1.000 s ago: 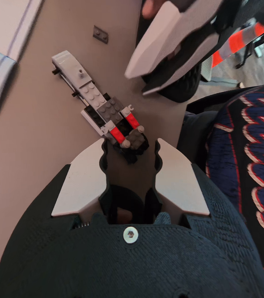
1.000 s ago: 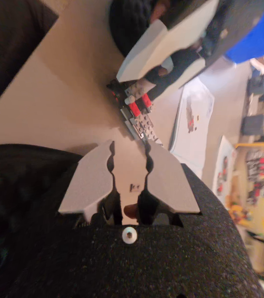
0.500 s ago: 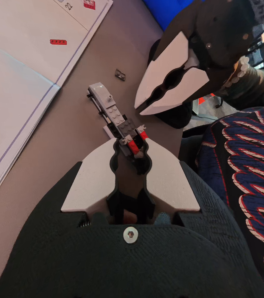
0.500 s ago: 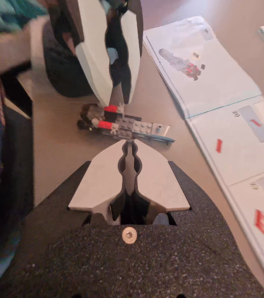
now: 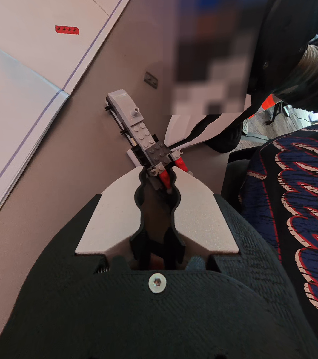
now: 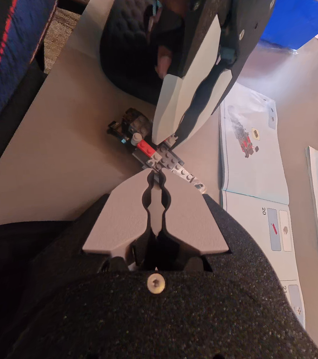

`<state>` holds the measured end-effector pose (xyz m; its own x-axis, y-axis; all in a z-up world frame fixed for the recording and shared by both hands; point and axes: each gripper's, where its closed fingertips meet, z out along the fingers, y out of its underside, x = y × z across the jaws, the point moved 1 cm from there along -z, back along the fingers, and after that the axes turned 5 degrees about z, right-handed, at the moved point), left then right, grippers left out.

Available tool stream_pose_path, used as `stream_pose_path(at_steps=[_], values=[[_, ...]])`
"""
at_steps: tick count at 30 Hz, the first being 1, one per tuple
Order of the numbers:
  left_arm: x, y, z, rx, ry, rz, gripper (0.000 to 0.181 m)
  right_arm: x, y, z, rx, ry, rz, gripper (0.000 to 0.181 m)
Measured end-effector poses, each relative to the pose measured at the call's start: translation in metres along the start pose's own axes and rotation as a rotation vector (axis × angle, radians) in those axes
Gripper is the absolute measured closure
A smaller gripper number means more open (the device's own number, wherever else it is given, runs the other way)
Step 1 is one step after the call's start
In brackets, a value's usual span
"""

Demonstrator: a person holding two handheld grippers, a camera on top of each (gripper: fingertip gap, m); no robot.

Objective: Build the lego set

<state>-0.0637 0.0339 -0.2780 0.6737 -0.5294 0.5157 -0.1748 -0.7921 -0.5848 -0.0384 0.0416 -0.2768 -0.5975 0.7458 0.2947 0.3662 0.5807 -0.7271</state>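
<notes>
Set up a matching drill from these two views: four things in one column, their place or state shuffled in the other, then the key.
Things
1. lego model
2. loose plate
3. instruction booklet
4. left claw

Places or states
A. open, flat on the table
B. dark grey, alone beyond the model's far tip
C. fingertips either side of a red piece
D. long, mostly grey, red at one end

Pairs: 1-D, 2-B, 3-A, 4-C
</notes>
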Motion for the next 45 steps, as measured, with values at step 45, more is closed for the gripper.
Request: stream_pose_path(at_steps=[45], values=[[-0.002, -0.003, 0.004, 0.017, -0.02, 0.034, 0.159, 0.01, 0.007, -0.002, -0.07, 0.051, 0.674, 0.181]])
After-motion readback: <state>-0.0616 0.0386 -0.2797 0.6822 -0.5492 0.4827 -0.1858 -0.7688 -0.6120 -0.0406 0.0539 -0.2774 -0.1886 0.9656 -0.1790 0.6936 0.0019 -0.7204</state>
